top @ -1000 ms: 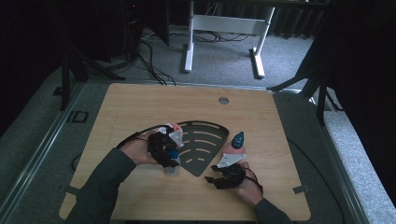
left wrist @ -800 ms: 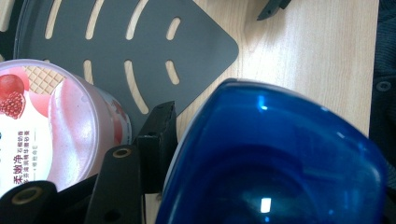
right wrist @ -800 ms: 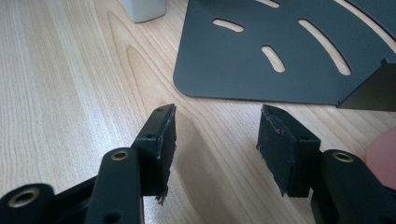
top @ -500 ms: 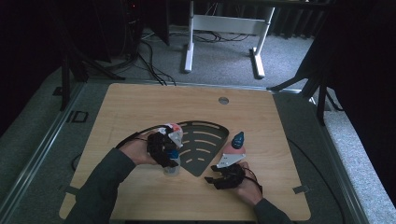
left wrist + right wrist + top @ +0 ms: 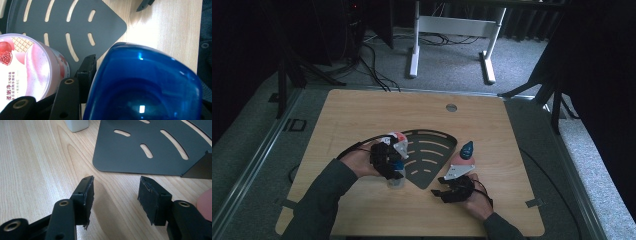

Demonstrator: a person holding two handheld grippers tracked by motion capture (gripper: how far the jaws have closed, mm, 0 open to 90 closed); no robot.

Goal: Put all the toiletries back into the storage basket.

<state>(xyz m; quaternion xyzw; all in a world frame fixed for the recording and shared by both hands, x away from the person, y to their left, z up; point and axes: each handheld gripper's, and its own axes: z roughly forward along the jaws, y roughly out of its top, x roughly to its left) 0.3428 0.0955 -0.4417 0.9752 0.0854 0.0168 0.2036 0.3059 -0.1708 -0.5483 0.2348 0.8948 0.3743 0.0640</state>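
**Left jaws closing on the blue cap**

Since a second ago, arms parked; left gripper [image 5: 388, 161] jaws just been narrowing around the blue-capped bottle [image 5: 147, 85], at the slotted dark tray's [image 5: 432, 155] near-left edge. Contact unclear. Probably light, smooth, slippery: best gripped low on the cap. Beside it, pink yogurt cup [image 5: 27, 65]. Right gripper [image 5: 115, 200] spread, empty.
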